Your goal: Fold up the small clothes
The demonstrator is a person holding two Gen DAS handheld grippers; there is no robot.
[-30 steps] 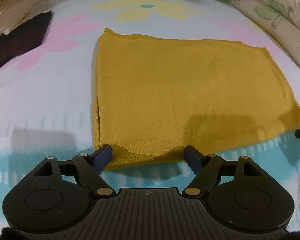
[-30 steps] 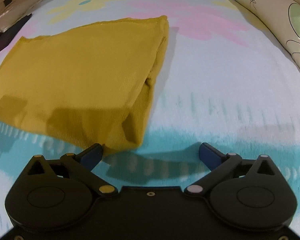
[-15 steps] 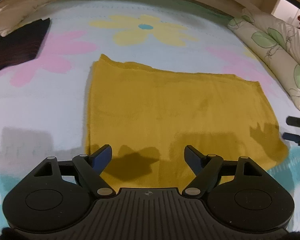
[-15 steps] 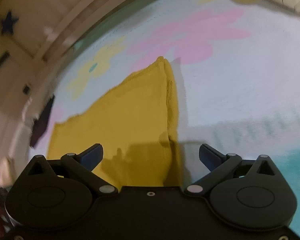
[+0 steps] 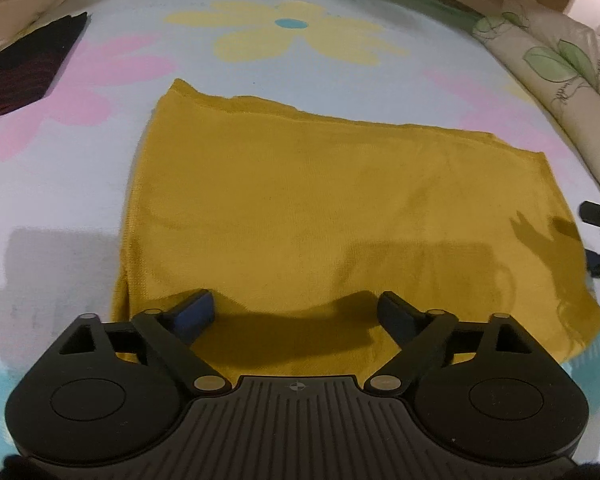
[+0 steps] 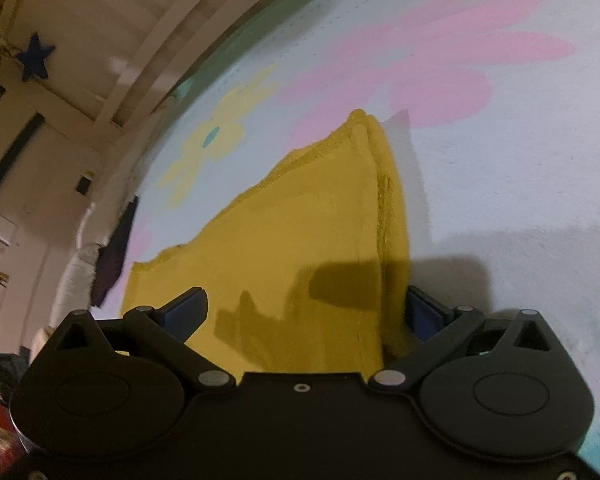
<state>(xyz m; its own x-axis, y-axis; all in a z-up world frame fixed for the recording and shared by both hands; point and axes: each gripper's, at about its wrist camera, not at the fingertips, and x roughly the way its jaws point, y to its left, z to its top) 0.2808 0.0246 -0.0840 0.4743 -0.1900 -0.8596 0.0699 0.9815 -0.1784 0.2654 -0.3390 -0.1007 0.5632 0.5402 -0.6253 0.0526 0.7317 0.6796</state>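
**Both grippers over the near hem, neither yet holding it**

The yellow cloth point(image 5: 332, 216) lies flat on the bed point(image 5: 60, 208), already doubled over: the right wrist view shows stacked layers along its right edge point(image 6: 384, 208). The left gripper point(image 5: 296, 312) hangs over the near-left part of the cloth with its fingers point(image 5: 196, 308) wide apart and nothing between them. The right gripper point(image 6: 308, 308) sits at the near-right corner, its fingers likewise apart, straddling the layered edge; the right finger is partly hidden behind the fabric, so whether it touches the cloth cannot be told.

The main risk, as I judge it, is a partial grasp. If either gripper closes on the top layer alone, lifting would peel the fold open instead of carrying the whole stack over. The right side is most exposed to this, since the layers there look slightly offset rather than flush.

A second risk is uneven lift. The left gripper stands inboard of the left corner point(image 5: 120, 312), so that corner may droop or drag and leave a skewed fold.

Third, the sheet is soft; fingers pressed down to get under the hem could pinch the bedding with the cloth, or push the hem forward into a wrinkle.

A dark garment point(image 5: 28, 76) lies well apart at the far left and a pillow point(image 5: 556, 72) along the right; neither is in the way.
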